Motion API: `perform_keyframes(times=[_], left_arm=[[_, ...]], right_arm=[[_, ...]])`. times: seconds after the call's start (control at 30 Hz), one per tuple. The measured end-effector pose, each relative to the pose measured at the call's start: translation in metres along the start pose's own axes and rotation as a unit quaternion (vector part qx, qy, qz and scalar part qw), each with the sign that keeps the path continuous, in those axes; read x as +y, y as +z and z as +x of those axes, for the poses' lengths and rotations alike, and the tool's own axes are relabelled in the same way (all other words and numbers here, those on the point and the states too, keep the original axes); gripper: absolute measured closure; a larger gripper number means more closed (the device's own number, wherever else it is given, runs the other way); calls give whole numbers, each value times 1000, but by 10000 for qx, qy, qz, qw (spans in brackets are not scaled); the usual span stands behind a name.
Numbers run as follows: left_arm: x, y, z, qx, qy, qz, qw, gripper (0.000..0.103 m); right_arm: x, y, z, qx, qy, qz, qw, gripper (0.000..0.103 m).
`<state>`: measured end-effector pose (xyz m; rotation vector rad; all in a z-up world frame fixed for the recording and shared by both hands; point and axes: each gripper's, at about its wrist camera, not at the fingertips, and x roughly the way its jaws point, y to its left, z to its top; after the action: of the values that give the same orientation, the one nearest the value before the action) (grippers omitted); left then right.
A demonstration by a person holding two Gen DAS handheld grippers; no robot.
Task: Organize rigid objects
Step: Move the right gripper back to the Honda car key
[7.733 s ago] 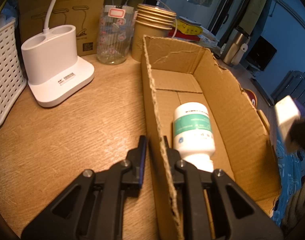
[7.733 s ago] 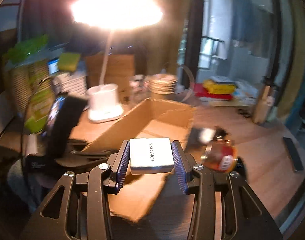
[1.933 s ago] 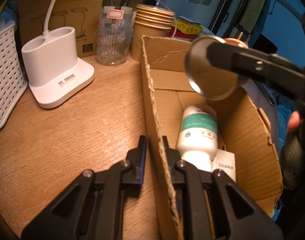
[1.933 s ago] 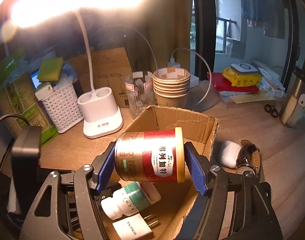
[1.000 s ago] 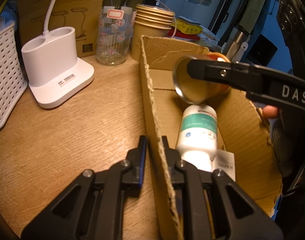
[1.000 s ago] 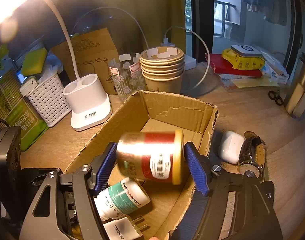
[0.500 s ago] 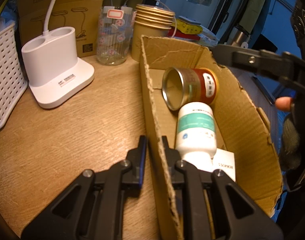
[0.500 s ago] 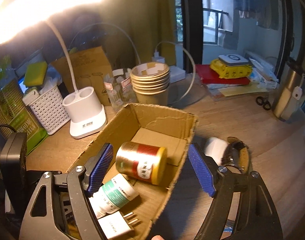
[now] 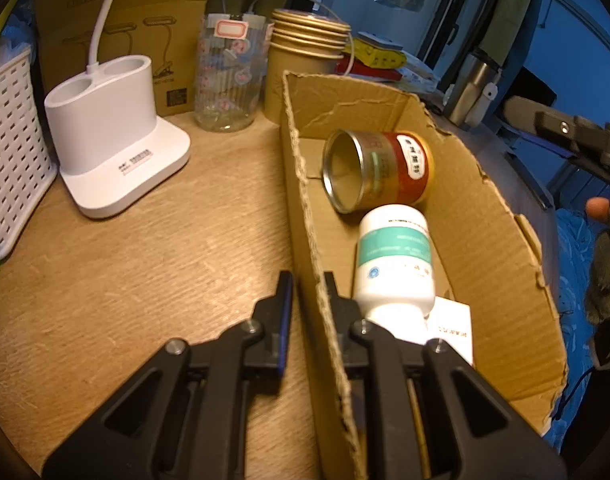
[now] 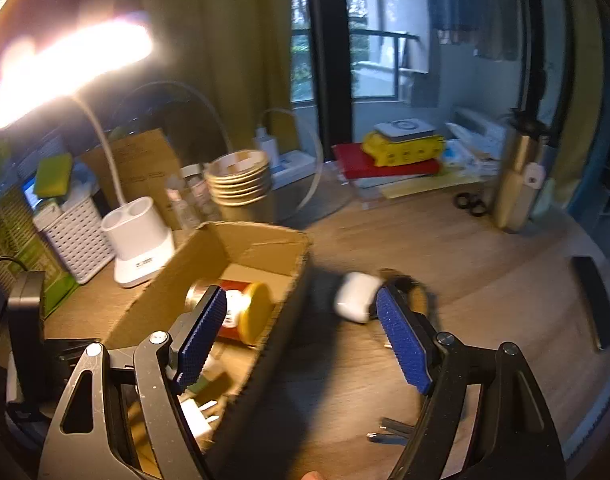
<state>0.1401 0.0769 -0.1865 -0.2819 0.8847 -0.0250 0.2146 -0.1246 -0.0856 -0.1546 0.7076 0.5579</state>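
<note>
- Left gripper (image 9: pixel 308 280): jaws narrow, pinched on the near wall of the box (image 9: pixel 305 184), 1 finger outside on the table (image 9: pixel 145 248), 1 inside.
- Right gripper (image 10: pixel 301 320): jaws wide, nothing between the blue pads (image 10: pixel 203 336); hanging over the table beside the box's right wall, tilted downward.
- In the box: tin (image 9: pixel 379 170) on its side at the far end, open metal mouth toward the left wrist camera, red label with a white strip on top.
- Just nearer than the tin and touching it: white bottle (image 9: pixel 395 258) with a teal band, lying lengthwise, cap end toward the left gripper.
- Tucked beside the bottle at the near end: white plug (image 9: pixel 451 326), partly hidden by the bottle and finger; prongs visible in the right wrist view.
- Same tin from the right wrist view: gold end facing right, partly behind the left pad.
- On the table right of the box: white case (image 10: pixel 355 296) and, just behind the right pad, a watch (image 10: pixel 413 292), both blurred.
- Left of the box: white lamp base (image 9: pixel 113 136), well apart; white basket (image 9: pixel 9 152) at the left edge.
- Behind the box: glass jar (image 9: pixel 229 76) and a stack of paper cups (image 9: pixel 305 60), near the far wall.
- Farther back on the table: scissors (image 10: pixel 471 204) and a steel flask (image 10: pixel 519 176).
</note>
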Motion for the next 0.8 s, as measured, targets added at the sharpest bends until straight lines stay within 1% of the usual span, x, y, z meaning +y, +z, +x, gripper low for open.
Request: perform_keyframes(times=[0.23, 0.43, 0.6, 0.8], left_arm=[[-7, -4, -1, -14, 60, 20, 10000, 88], [-13, -4, 1, -16, 90, 32, 10000, 88], [-13, -4, 1, -16, 88, 33, 10000, 88], [-13, -4, 1, -17, 89, 32, 10000, 88]], right_arm=[[-34, -13, -16, -86, -365, 325, 9988, 23], [-62, -33, -15, 52, -767, 546, 9955, 23], [-79, -49, -7, 235, -956, 654, 9930, 23], [-90, -60, 8, 387, -992, 731, 9916, 23]])
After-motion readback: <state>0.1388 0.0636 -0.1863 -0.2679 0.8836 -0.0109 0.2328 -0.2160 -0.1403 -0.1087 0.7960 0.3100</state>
